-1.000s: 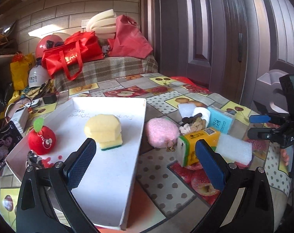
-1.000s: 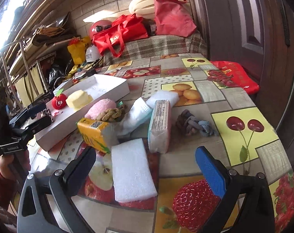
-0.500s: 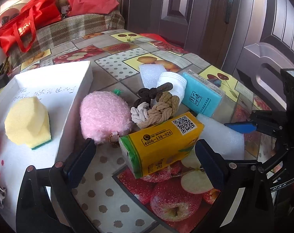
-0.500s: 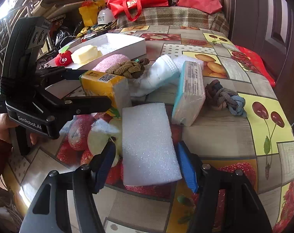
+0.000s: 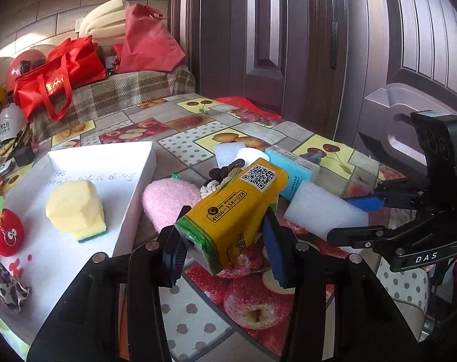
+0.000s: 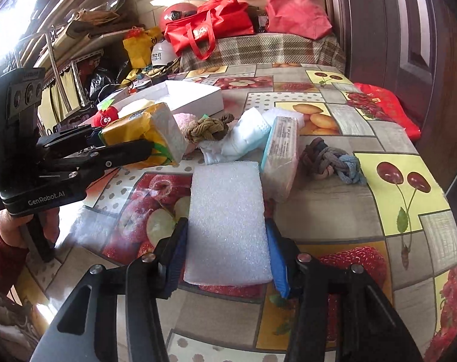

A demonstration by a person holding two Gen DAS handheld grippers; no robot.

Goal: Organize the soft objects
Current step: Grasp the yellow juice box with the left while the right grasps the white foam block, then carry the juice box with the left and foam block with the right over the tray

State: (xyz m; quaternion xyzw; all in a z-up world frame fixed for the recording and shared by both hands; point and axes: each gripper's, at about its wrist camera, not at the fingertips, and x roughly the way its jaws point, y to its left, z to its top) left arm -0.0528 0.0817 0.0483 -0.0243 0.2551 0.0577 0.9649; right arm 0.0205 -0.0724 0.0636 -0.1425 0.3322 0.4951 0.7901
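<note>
My left gripper (image 5: 225, 249) is shut on a yellow tissue pack (image 5: 233, 211) and holds it tilted above the table, right of the white tray (image 5: 132, 199). The tray holds a yellow sponge (image 5: 74, 208) and a red apple plush (image 5: 5, 235). My right gripper (image 6: 227, 256) is shut on a white foam block (image 6: 227, 223), lifted a little. The left gripper and tissue pack also show in the right wrist view (image 6: 138, 132). A pink plush (image 5: 168, 199), a knotted rope (image 6: 206, 128), a blue tissue pack (image 6: 281, 157) and a grey-blue knot (image 6: 331, 161) lie on the table.
The fruit-print table (image 6: 394, 181) drops off at the right and near edges. Red bags (image 5: 56, 72) and a helmet (image 6: 175, 12) sit on a plaid bench behind. A wooden door (image 5: 288, 45) stands to the right. A red cushion (image 6: 385, 105) lies at the table's far right.
Both grippers have closed: the left onto the yellow tissue pack and lifted it, the right onto the white foam block.
</note>
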